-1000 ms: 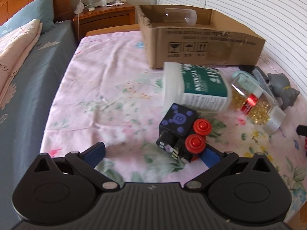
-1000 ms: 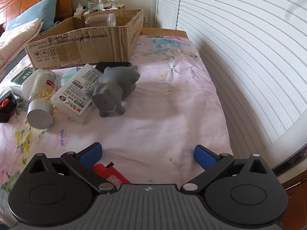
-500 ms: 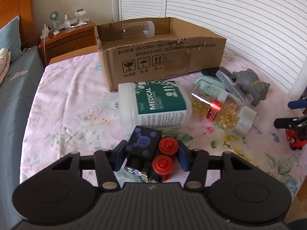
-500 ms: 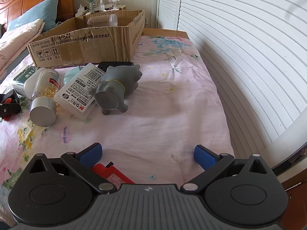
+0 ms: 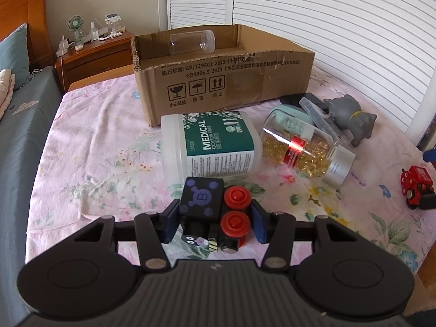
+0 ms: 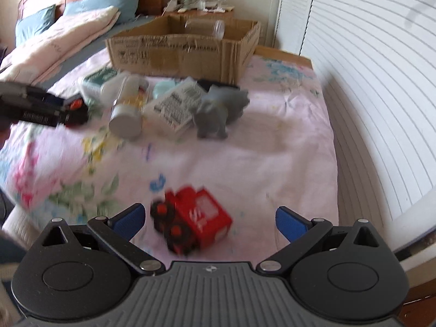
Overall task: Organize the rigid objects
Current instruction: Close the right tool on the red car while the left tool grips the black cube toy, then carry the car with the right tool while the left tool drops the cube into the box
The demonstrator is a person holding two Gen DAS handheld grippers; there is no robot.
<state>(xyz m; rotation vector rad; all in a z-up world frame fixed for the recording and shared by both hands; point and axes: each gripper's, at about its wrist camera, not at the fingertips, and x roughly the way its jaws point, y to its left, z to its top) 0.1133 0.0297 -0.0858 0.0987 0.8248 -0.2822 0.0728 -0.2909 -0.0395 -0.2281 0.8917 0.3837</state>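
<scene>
My left gripper (image 5: 215, 223) has its jaws closing tight on a black toy vehicle (image 5: 203, 199) with red wheels, and both blue pads press its sides just above the floral sheet. The cardboard box (image 5: 245, 81) stands open beyond it with a clear jar (image 5: 192, 44) inside. My right gripper (image 6: 209, 219) is open over the bed. A red toy truck (image 6: 201, 218) lies on the sheet between its fingers, nearer the left one, and neither pad touches it. The right wrist view is blurred by motion.
In front of the box lie a white medical cotton swab tub (image 5: 212, 144), a capsule bottle (image 5: 305, 152), a flat labelled box (image 6: 177, 106) and a grey animal figure (image 5: 351, 117). White slatted doors (image 6: 381, 81) run along the right. A nightstand (image 5: 95, 54) stands behind, with pillows (image 6: 81, 19) at far left.
My left gripper went from wide open to shut on the black toy and swung to face the box. My right gripper shifted, so the red truck now lies between its fingers.
</scene>
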